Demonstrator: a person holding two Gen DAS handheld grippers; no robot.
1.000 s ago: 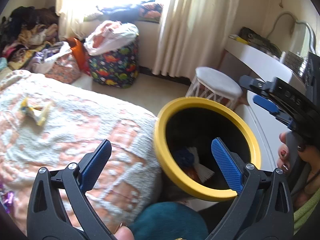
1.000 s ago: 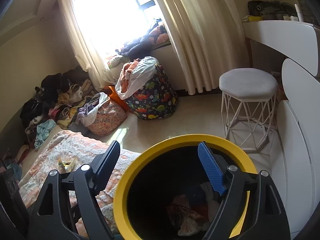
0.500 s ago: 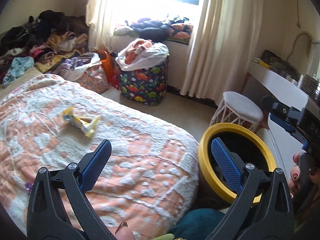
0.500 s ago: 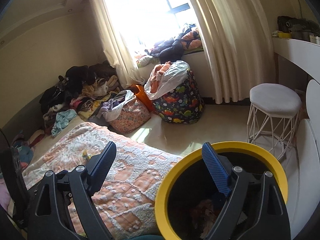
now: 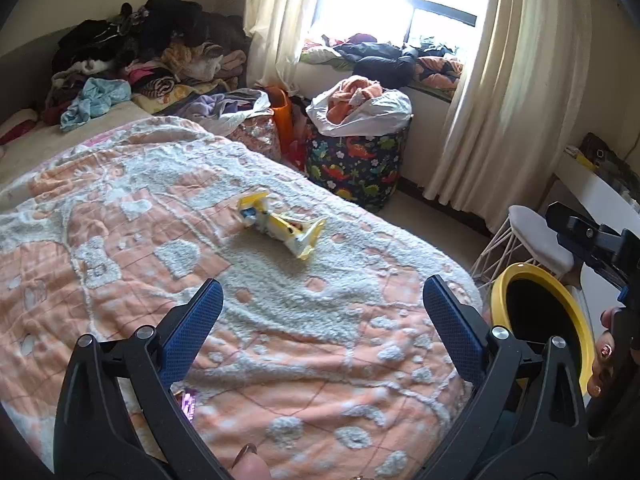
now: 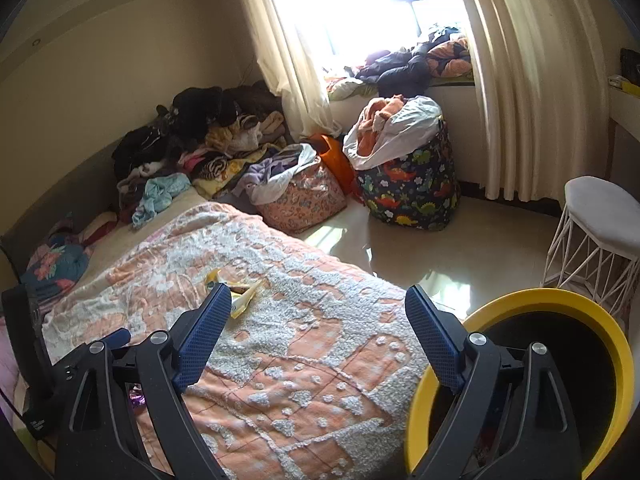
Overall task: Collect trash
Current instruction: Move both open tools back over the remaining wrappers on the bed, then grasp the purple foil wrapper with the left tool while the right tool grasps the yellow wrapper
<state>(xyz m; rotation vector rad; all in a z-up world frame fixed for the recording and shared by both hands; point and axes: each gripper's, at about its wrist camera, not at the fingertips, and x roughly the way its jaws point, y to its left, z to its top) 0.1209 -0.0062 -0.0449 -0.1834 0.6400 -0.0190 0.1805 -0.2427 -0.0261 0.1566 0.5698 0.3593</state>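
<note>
Both views are swinging off the yellow-rimmed bin (image 6: 560,300) and onto the bed (image 5: 120,240), so the drop into the bin looks done and the next pickup is starting. The left gripper (image 5: 322,320) and right gripper (image 6: 318,326) are both standing wide with nothing between the jaws. The yellow wrapper (image 5: 280,228) is lying mid-blanket, ahead of both, well apart from the bin beside the bed. A purple scrap (image 5: 188,402) is showing near the left finger.

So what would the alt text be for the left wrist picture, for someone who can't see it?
An open left gripper hovers over a peach bedspread where a crumpled yellow wrapper lies. A yellow-rimmed bin stands at right.
</note>
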